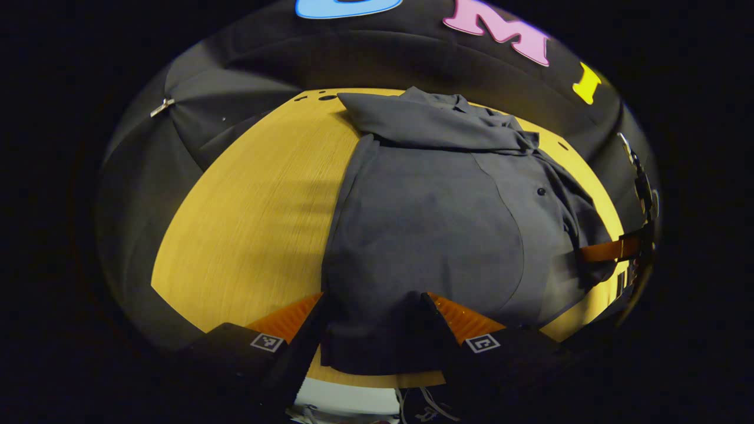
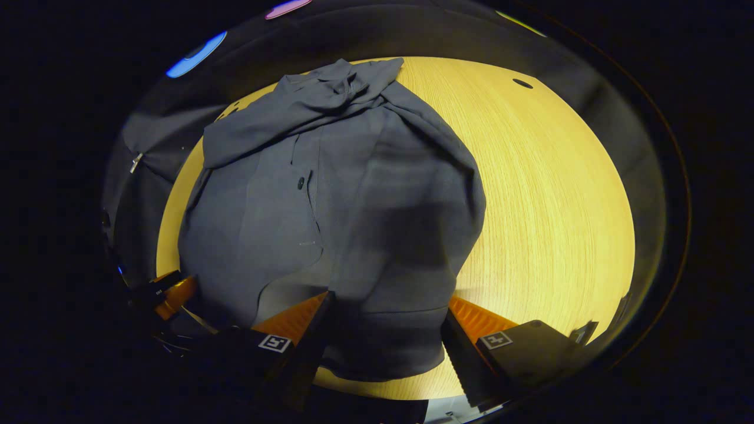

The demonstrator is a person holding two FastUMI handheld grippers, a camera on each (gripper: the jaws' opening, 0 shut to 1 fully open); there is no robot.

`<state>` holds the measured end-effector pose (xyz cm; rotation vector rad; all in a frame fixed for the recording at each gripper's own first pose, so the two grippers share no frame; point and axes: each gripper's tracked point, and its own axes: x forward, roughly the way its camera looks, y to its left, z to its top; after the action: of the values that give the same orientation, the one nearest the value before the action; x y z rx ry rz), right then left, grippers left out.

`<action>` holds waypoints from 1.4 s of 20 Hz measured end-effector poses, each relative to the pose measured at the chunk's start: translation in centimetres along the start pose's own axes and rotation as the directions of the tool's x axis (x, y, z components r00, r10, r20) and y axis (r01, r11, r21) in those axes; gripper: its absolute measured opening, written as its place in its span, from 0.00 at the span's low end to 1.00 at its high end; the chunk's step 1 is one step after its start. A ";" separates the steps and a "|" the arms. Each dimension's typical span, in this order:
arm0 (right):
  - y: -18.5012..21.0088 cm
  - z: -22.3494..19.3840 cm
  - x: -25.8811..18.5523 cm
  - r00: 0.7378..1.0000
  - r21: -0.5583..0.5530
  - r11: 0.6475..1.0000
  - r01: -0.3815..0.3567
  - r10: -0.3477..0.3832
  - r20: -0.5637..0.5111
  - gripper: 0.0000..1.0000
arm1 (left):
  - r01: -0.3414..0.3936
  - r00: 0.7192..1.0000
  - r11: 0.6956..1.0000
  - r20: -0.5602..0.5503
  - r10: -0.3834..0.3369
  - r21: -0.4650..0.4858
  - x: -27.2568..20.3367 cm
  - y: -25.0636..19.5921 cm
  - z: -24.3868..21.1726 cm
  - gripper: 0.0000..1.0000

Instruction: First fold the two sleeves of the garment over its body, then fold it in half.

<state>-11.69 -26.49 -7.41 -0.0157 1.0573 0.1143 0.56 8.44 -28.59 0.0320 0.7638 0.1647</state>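
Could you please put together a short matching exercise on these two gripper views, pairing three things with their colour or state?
Things:
1. shirt
2. table
3. left gripper

Colour or state:
a. yellowish wood grain
b. open, one finger on each side of the near hem
c. dark grey, sleeves folded across the chest

Pairs: 1-c, 2-a, 3-b

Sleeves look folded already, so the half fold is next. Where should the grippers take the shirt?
Probably the near hem of the shirt, one corner each: left gripper, right gripper. Both already straddle it open, from the near table edge; it lies flat there.
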 end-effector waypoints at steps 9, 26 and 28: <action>1.1 0.2 0.6 1.000 -0.035 0.999 -0.022 0.022 0.008 0.18 | 0.012 1.000 0.999 0.006 -0.012 0.040 0.6 -1.7 0.9 0.39; 2.2 6.9 -4.2 0.974 -0.027 0.990 -0.137 0.140 0.177 0.07 | 0.100 0.985 0.994 0.144 -0.091 -0.052 -4.3 -2.3 10.1 0.05; 2.1 9.7 -4.7 0.963 -0.055 0.990 -0.127 0.136 0.233 0.06 | 0.110 0.976 0.992 0.195 -0.096 -0.059 -5.0 -2.4 13.0 0.05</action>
<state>-5.74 -24.15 1.54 0.0324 0.8172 0.2516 6.31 5.68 -15.93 -0.0567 0.5649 0.0876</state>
